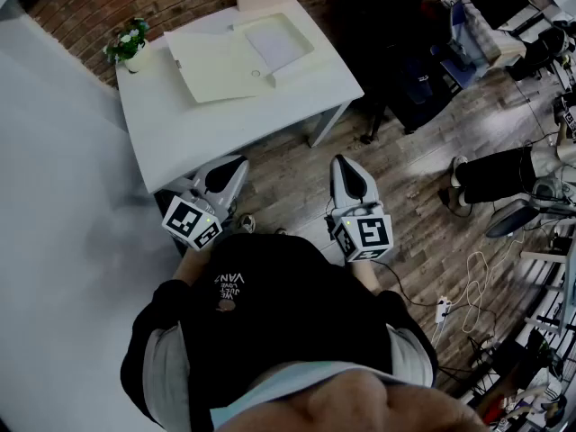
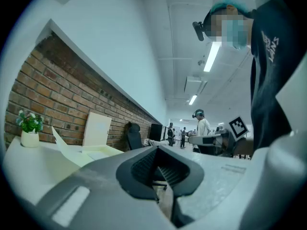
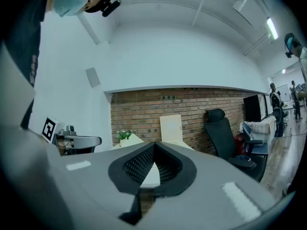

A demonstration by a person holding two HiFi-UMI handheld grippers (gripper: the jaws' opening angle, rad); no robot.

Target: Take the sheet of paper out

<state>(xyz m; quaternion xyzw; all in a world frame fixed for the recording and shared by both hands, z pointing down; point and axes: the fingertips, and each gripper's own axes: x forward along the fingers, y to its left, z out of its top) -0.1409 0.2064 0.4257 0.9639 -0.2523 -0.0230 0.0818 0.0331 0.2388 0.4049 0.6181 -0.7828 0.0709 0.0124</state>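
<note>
My left tongs [image 1: 229, 171] and right tongs [image 1: 346, 173] are near my tummy, both squeezed together with nothing inside; past them stands the white table [image 1: 207, 138]; on its far part the sheet of paper [image 1: 277, 41] lies inside the open folder [image 1: 211, 68].

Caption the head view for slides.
Shut and empty, left gripper and right gripper hover short of a table bearing an open folder.

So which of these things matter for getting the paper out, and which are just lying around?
For the job:
- sheet of paper
- open folder it lies in
- left gripper and right gripper, both shut, empty

Lying about:
- potted plant
- office chair
</note>
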